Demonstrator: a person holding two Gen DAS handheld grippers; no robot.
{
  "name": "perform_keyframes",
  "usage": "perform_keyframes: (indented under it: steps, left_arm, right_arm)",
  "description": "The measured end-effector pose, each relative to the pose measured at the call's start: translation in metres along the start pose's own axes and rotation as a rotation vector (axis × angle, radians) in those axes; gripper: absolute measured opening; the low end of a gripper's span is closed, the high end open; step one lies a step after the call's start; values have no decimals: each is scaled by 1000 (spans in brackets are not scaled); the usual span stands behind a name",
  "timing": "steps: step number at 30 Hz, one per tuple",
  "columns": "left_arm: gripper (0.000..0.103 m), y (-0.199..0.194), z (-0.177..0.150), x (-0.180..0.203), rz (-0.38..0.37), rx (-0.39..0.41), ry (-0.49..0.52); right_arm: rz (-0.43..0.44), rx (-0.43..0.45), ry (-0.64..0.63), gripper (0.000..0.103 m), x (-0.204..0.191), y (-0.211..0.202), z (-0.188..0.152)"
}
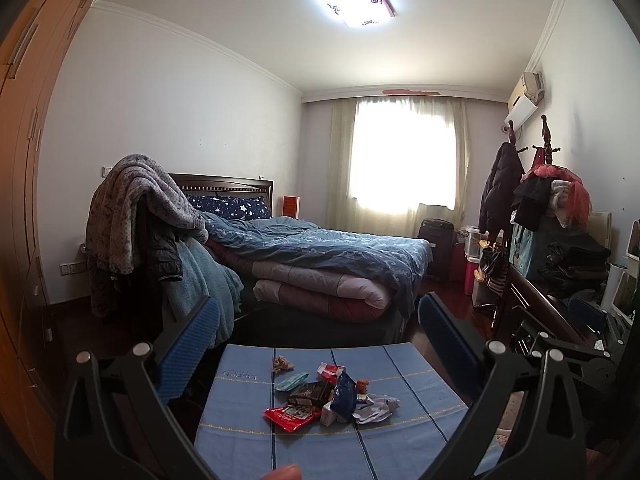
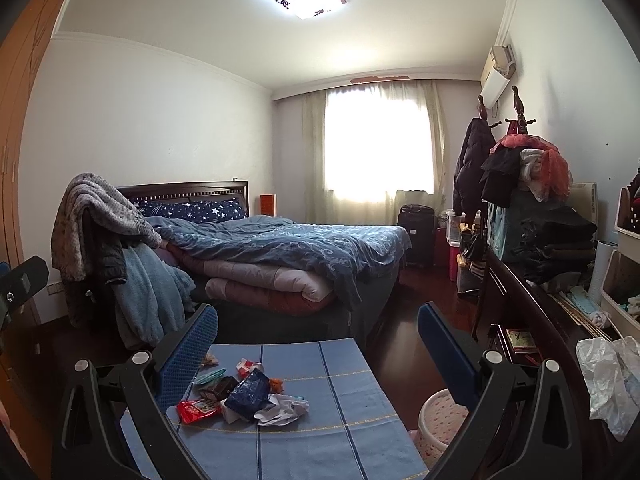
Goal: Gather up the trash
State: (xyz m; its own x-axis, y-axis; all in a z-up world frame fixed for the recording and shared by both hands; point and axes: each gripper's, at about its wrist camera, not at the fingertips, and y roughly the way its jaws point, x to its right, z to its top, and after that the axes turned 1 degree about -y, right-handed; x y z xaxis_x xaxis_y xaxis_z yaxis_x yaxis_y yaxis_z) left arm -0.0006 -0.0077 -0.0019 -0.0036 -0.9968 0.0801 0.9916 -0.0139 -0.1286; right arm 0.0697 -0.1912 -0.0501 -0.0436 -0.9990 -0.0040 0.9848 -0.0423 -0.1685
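Observation:
A pile of trash lies on a small table covered with a blue striped cloth (image 1: 420, 412): a red wrapper (image 1: 289, 417), a dark blue foil bag (image 1: 344, 394), a dark packet (image 1: 310, 392), crumpled white paper (image 1: 376, 406) and a teal wrapper (image 1: 292, 382). The same pile shows in the right wrist view, with the red wrapper (image 2: 198, 410), blue bag (image 2: 248, 392) and white paper (image 2: 282, 406). My left gripper (image 1: 318, 344) is open and empty, above and behind the pile. My right gripper (image 2: 318, 340) is open and empty, above the table (image 2: 352, 420), right of the pile.
A pink dotted bin (image 2: 440, 420) stands on the floor right of the table. A dark dresser (image 2: 532, 320) with folded clothes and a white plastic bag (image 2: 612, 380) is at right. A bed (image 1: 320, 256) with blue bedding lies beyond the table. Wardrobe doors (image 1: 24, 160) line the left.

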Motion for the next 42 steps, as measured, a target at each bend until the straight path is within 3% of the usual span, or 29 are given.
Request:
perform_keyframes:
  steps: [19, 34, 37, 42]
  left_arm:
    - [100, 4, -3, 0, -2, -13, 0]
    - [100, 33, -14, -3, -9, -58, 6]
    - [100, 52, -32, -10, 13, -107, 3]
    - [100, 110, -89, -19, 18, -290, 17]
  right_arm:
    - [-16, 17, 5, 99, 4, -3, 3]
    - [-23, -40, 10, 99, 7, 27, -8]
    - [-9, -91, -11, 99, 2, 43, -24]
    - [39, -208, -54, 99, -9, 85, -64]
